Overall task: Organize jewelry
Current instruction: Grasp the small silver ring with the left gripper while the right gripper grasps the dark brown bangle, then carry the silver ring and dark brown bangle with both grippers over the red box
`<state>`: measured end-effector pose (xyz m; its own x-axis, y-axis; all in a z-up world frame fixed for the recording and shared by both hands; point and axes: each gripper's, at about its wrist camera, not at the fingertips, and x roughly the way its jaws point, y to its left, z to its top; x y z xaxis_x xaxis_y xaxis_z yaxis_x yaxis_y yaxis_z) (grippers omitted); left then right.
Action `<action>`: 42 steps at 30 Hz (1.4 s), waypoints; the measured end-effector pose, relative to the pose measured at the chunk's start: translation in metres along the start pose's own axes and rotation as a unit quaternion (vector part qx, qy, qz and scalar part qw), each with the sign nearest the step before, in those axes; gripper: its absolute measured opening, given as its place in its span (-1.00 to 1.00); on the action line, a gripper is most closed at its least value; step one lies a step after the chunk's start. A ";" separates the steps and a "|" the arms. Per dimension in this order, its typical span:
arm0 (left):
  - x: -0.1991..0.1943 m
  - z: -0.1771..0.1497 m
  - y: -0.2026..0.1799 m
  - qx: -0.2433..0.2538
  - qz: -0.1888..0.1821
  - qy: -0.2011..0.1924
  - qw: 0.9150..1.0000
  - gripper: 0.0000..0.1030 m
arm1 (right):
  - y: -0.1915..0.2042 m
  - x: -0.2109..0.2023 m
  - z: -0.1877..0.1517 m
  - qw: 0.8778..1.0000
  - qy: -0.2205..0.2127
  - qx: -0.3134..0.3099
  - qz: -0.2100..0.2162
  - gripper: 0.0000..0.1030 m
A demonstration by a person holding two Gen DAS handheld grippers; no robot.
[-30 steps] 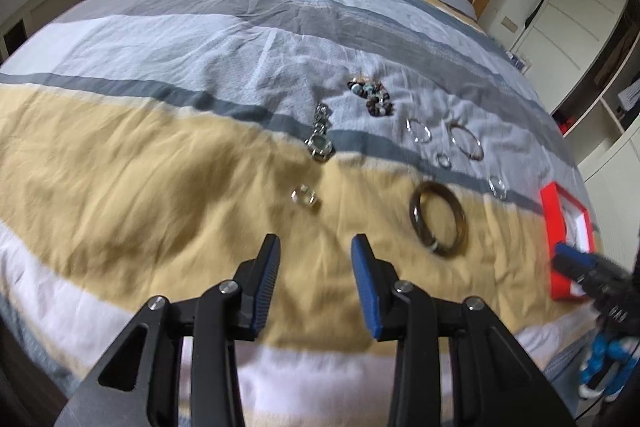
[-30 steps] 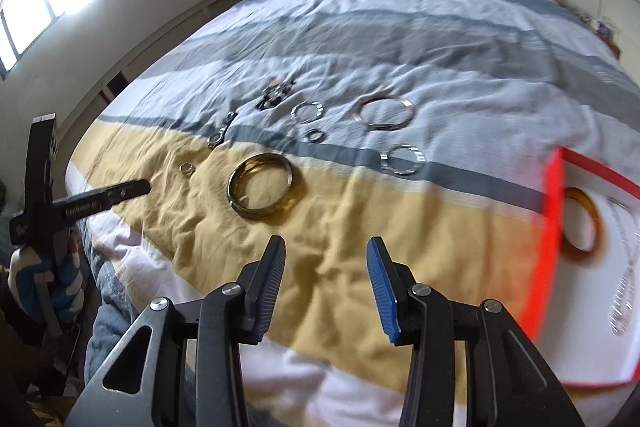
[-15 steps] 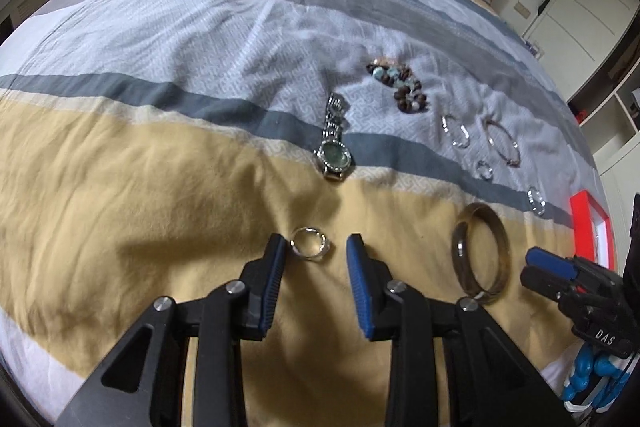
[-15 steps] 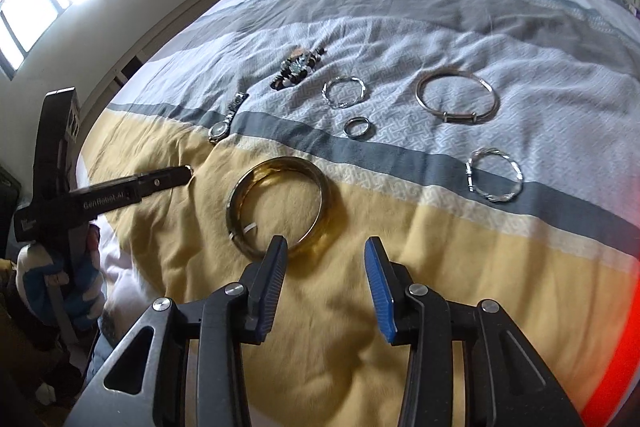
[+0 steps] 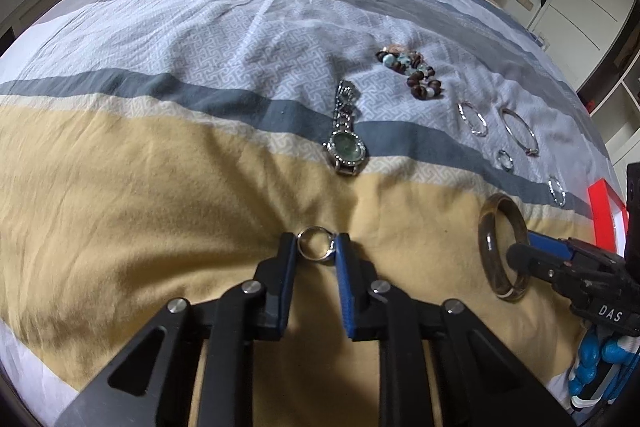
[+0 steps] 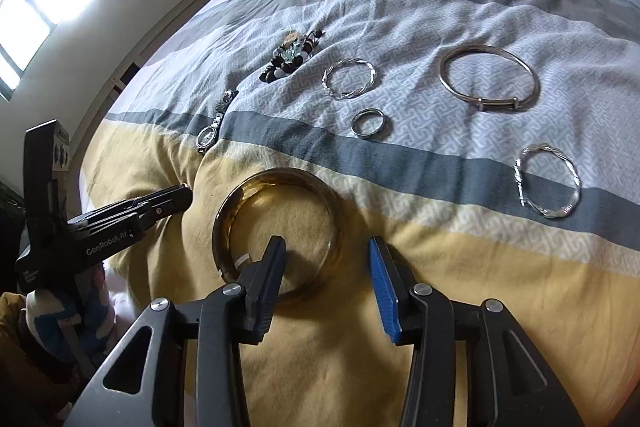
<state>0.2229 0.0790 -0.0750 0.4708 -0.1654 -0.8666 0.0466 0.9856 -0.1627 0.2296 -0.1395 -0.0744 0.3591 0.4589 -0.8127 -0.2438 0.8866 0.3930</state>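
My left gripper (image 5: pixel 316 247) now sits down on the yellow band of the striped bedspread (image 5: pixel 160 187), where a second ago it hovered well short of the small silver ring (image 5: pixel 315 243). Its jaws have just been closing, and the ring now lies between the two tips; the pads look to be touching both sides of it, though from this angle I cannot be sure they press firmly.

My right gripper (image 6: pixel 326 259) has dropped closer too. A second ago the amber bangle (image 6: pixel 276 227) lay well ahead of it; now the left finger reaches over the bangle's near rim into its opening, and the blue-padded finger stands just outside the rim on the right. Its jaws have just been opening a little and stand apart, pressing on nothing that I can see.

Beyond the ring, the watch (image 5: pixel 346 143) lies across the dark grey stripe, with the beaded bracelet (image 5: pixel 412 75) farther up. To the right I see a twisted silver bangle (image 6: pixel 348 79), a plain ring (image 6: pixel 370 123), a large smooth bangle (image 6: pixel 488 79) and another twisted bangle (image 6: pixel 548 181), all lying apart. A corner of the red box (image 5: pixel 600 211) shows at the left view's right edge.
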 end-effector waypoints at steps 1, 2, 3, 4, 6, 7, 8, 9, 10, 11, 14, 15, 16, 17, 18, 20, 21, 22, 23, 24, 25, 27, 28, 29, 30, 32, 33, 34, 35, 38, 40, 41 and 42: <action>0.001 0.000 -0.001 0.003 0.002 -0.001 1.000 -0.65 | 0.000 0.002 0.000 1.000 0.000 -0.001 -0.003 -0.15; 0.001 0.000 -0.002 0.006 0.005 -0.001 1.000 -0.65 | 0.002 0.003 0.000 1.000 -0.001 -0.004 -0.008 -0.15; 0.002 -0.001 -0.003 0.008 0.008 -0.003 1.000 -0.65 | 0.003 0.004 0.000 1.000 -0.003 -0.007 -0.013 -0.24; 0.002 -0.001 -0.003 0.009 0.010 -0.004 1.000 -0.65 | 0.004 0.005 0.000 1.000 -0.006 -0.008 -0.019 -0.44; 0.000 -0.001 -0.004 0.009 0.011 -0.007 1.000 -0.65 | 0.001 0.002 0.001 1.000 -0.011 0.003 -0.020 -0.76; -0.001 -0.001 -0.004 0.009 0.011 -0.009 1.000 -0.65 | 0.000 0.002 0.001 1.000 -0.014 0.007 -0.019 -0.83; -0.003 -0.001 -0.004 0.007 0.010 -0.011 1.000 -0.66 | 0.001 -0.001 0.000 1.000 -0.018 0.005 -0.021 -0.83; -0.005 -0.002 -0.003 0.005 0.008 -0.012 1.000 -0.66 | 0.003 -0.003 -0.001 0.999 -0.022 0.000 -0.024 -0.83; -0.008 -0.002 -0.002 0.002 0.006 -0.014 1.000 -0.66 | 0.004 -0.006 -0.002 0.999 -0.025 -0.003 -0.026 -0.83; -0.010 -0.003 -0.002 0.000 0.004 -0.015 1.000 -0.66 | 0.006 -0.009 -0.003 0.999 -0.030 -0.005 -0.027 -0.83; -0.018 -0.007 -0.001 -0.005 -0.002 -0.018 1.000 -0.66 | 0.012 -0.020 -0.006 0.998 -0.042 -0.015 -0.032 -0.83; -0.020 -0.008 0.000 -0.005 -0.003 -0.019 1.000 -0.66 | 0.014 -0.023 -0.006 0.998 -0.046 -0.019 -0.034 -0.83; -0.023 -0.009 0.000 -0.006 -0.003 -0.020 1.000 -0.66 | 0.016 -0.027 -0.007 0.998 -0.050 -0.022 -0.036 -0.83; -0.026 -0.010 0.000 -0.007 -0.005 -0.021 1.000 -0.66 | 0.018 -0.033 -0.008 0.997 -0.056 -0.024 -0.038 -0.83; -0.029 -0.011 0.000 -0.009 -0.007 -0.022 1.000 -0.66 | 0.020 -0.038 -0.008 0.997 -0.061 -0.026 -0.038 -0.83; -0.036 -0.013 0.000 -0.010 -0.009 -0.026 1.000 -0.66 | 0.024 -0.049 -0.009 0.996 -0.072 -0.029 -0.041 -0.83; -0.040 -0.015 -0.001 -0.010 -0.010 -0.028 1.000 -0.66 | 0.026 -0.053 -0.009 0.996 -0.076 -0.030 -0.042 -0.83; -0.044 -0.016 -0.001 -0.010 -0.011 -0.030 0.999 -0.66 | 0.027 -0.057 -0.010 0.995 -0.079 -0.030 -0.044 -0.83; -0.049 -0.017 -0.002 -0.010 -0.013 -0.033 0.999 -0.66 | 0.027 -0.065 -0.012 0.995 -0.084 -0.030 -0.046 -0.83; -0.053 -0.018 -0.003 -0.009 -0.014 -0.035 0.999 -0.66 | 0.027 -0.069 -0.014 0.995 -0.087 -0.029 -0.047 -0.83; -0.057 -0.018 -0.005 -0.008 -0.016 -0.038 0.999 -0.66 | 0.027 -0.074 -0.015 0.994 -0.090 -0.029 -0.049 -0.83; -0.066 -0.019 -0.011 -0.004 -0.020 -0.043 0.999 -0.66 | 0.026 -0.088 -0.021 0.993 -0.098 -0.025 -0.056 -0.83; -0.071 -0.020 -0.015 -0.002 -0.025 -0.045 0.999 -0.66 | 0.024 -0.094 -0.023 0.993 -0.102 -0.023 -0.059 -0.83; -0.076 -0.020 -0.019 0.001 -0.029 -0.048 0.998 -0.66 | 0.022 -0.103 -0.026 0.992 -0.108 -0.019 -0.063 -0.83; -0.079 -0.020 -0.024 0.005 -0.032 -0.050 0.998 -0.66 | 0.020 -0.109 -0.029 0.991 -0.112 -0.017 -0.066 -0.83; -0.089 -0.021 -0.037 0.014 -0.043 -0.055 0.997 -0.66 | 0.013 -0.126 -0.036 0.989 -0.124 -0.010 -0.075 -0.83; -0.092 -0.021 -0.043 0.018 -0.047 -0.057 0.997 -0.66 | 0.009 -0.133 -0.039 0.989 -0.129 -0.007 -0.079 -0.83; -0.096 -0.020 -0.050 0.023 -0.051 -0.059 0.997 -0.66 | 0.005 -0.141 -0.042 0.988 -0.133 -0.003 -0.084 -0.83; -0.100 -0.020 -0.061 0.030 -0.057 -0.062 0.996 -0.66 | -0.003 -0.152 -0.046 0.986 -0.140 0.004 -0.091 -0.83; -0.109 -0.017 -0.090 0.047 -0.077 -0.066 0.994 -0.66 | -0.026 -0.180 -0.059 0.981 -0.157 0.022 -0.108 -0.83; -0.114 -0.015 -0.113 0.061 -0.091 -0.068 0.992 -0.66 | -0.040 -0.196 -0.065 0.978 -0.167 0.032 -0.119 -0.83; -0.115 -0.015 -0.124 0.069 -0.097 -0.068 0.991 -0.66 | -0.052 -0.208 -0.070 0.976 -0.172 0.039 -0.128 -0.83; -0.116 -0.014 -0.138 0.078 -0.105 -0.067 0.989 -0.66 | -0.060 -0.215 -0.072 0.974 -0.176 0.044 -0.135 -0.83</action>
<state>0.1490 -0.0378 0.0414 0.5483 -0.3710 -0.7495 0.2863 0.9253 -0.2486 0.1016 -0.2956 0.0456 0.6896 0.1863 -0.6998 -0.0249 0.9719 0.2342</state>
